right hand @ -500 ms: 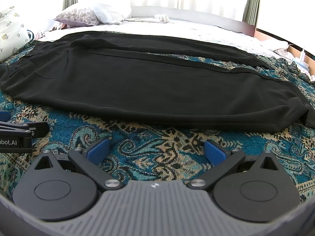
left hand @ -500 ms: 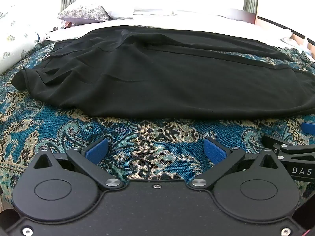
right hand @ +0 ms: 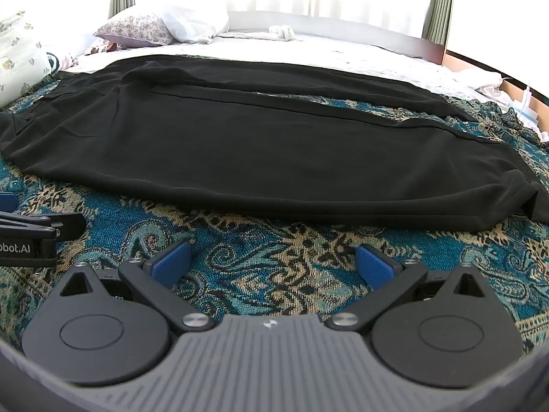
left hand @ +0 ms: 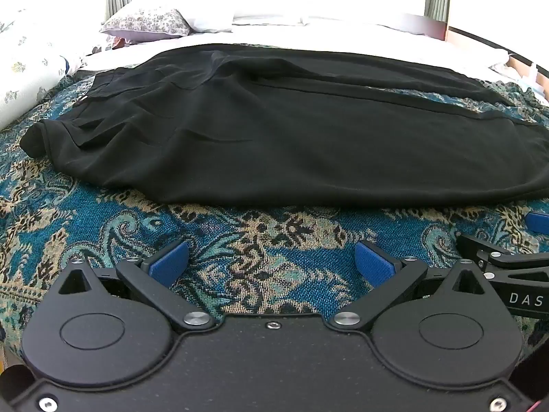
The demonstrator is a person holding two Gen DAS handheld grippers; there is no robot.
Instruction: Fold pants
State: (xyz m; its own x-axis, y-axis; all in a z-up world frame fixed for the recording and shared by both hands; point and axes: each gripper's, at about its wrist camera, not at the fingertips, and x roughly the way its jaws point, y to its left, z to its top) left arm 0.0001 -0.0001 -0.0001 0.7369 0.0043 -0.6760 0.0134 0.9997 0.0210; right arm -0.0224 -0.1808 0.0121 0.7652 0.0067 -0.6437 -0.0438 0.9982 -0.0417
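Blue ribbed pads on black angular arms are spread wide on the left gripper (left hand: pixel 271 262), with nothing caught between them; only woven bedspread (left hand: pixel 103 226) is seen in the gap. The right gripper (right hand: pixel 272 262) is likewise held fully open and empty, its 2 pads set apart above the same teal-and-tan paisley weave. Just beyond both sets of tips, the black pants (left hand: pixel 291 137) are laid flat across the bedspread, smooth and matte, waistband bunched at the left, 2 legs running rightward. Farther back, a floral pillow (right hand: pixel 133 29) is propped on white sheets.
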